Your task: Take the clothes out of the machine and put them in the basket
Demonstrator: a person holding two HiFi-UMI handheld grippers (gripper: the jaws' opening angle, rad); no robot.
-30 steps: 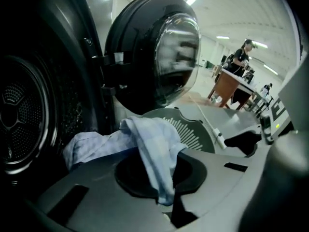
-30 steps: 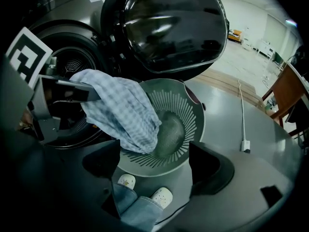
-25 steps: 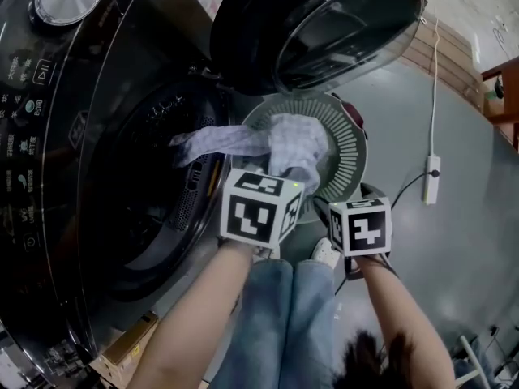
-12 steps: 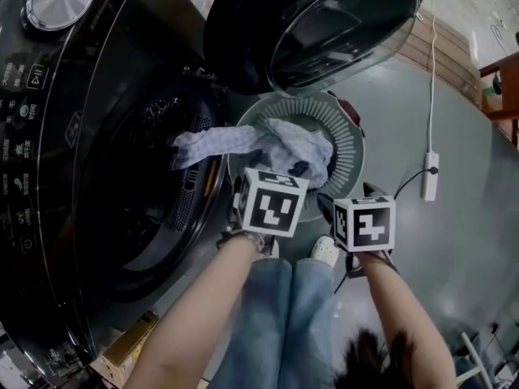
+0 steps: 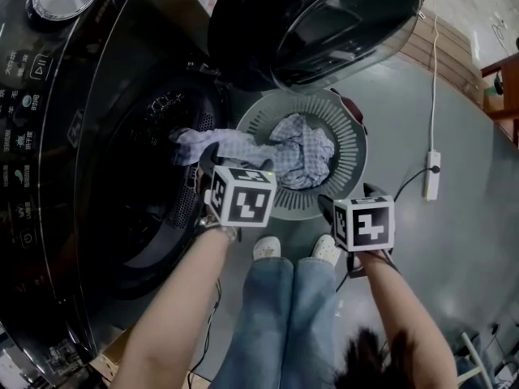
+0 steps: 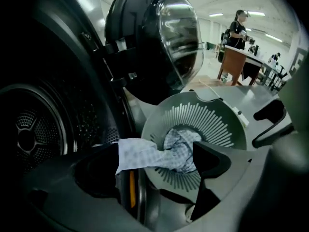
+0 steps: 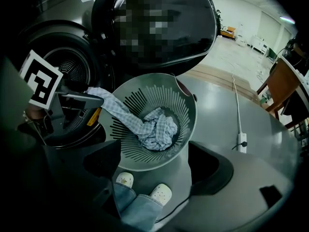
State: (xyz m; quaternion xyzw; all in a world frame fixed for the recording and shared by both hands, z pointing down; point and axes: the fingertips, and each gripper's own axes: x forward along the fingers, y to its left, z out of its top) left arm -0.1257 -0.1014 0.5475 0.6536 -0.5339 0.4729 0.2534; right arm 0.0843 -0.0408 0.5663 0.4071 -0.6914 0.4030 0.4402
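Spreading wide, the left gripper (image 6: 154,166) has just been opening its fingers (image 6: 212,161), and they grip nothing. The pale checked cloth (image 5: 302,148) runs across the gap beyond their tips, and its loose end disappears behind the finger at the left of the left gripper view; whether that finger touches it cannot be told. The right gripper (image 7: 154,168) hangs at the lower right of the head view, pointing steeply down, its fingers (image 7: 207,166) also far apart and empty. The cloth lies well beyond them. Through their gap show blue jeans (image 7: 133,202) and white shoes (image 7: 159,193) on the grey floor (image 5: 438,241).

Just past the shoes sits the round slotted basket (image 5: 349,148). Most of the cloth is bunched in its bottom, while one strip trails over the rim toward the mouth of the washing machine (image 5: 97,136) at the left. Above the basket the machine's round door (image 5: 324,23) stands open. To the right, a power strip (image 5: 431,177) lies on the floor.
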